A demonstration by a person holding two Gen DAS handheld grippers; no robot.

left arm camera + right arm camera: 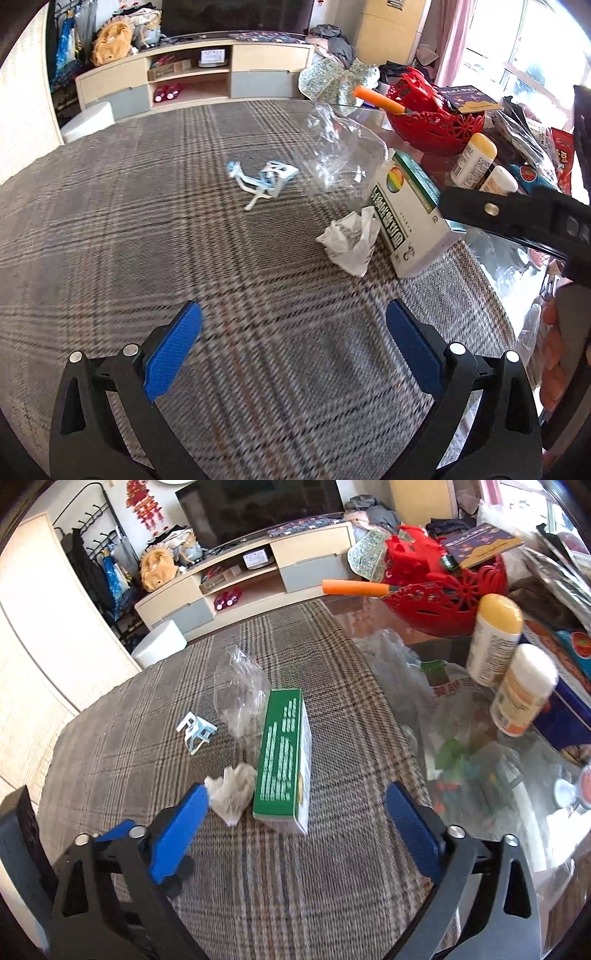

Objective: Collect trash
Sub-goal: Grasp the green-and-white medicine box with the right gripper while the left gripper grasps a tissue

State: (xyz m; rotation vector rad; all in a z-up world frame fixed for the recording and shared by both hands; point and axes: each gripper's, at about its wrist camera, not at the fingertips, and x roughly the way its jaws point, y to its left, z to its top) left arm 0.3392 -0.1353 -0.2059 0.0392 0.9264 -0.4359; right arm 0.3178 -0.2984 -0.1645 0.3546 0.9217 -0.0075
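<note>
On the plaid tablecloth [184, 240] lie a crumpled white tissue [351, 242], a green-and-white carton [406, 218], a clear plastic wrapper [340, 155] and a pale blue scrap of packaging [266, 179]. My left gripper [293, 349] hovers open over bare cloth, short of the tissue. In the right wrist view the carton [284, 760] and the tissue [232, 794] lie just ahead of my right gripper [295, 814], whose blue pads stand wide apart and touch neither. The wrapper [240, 690] and the blue scrap [195, 731] lie farther off.
A red openwork basket [443, 594] with an orange-handled tool [354, 588], two white bottles [524, 694] and packets crowd the glass tabletop [498, 812] to the right. The right gripper's black body [517, 218] crosses the left view. A TV cabinet [192, 77] stands behind.
</note>
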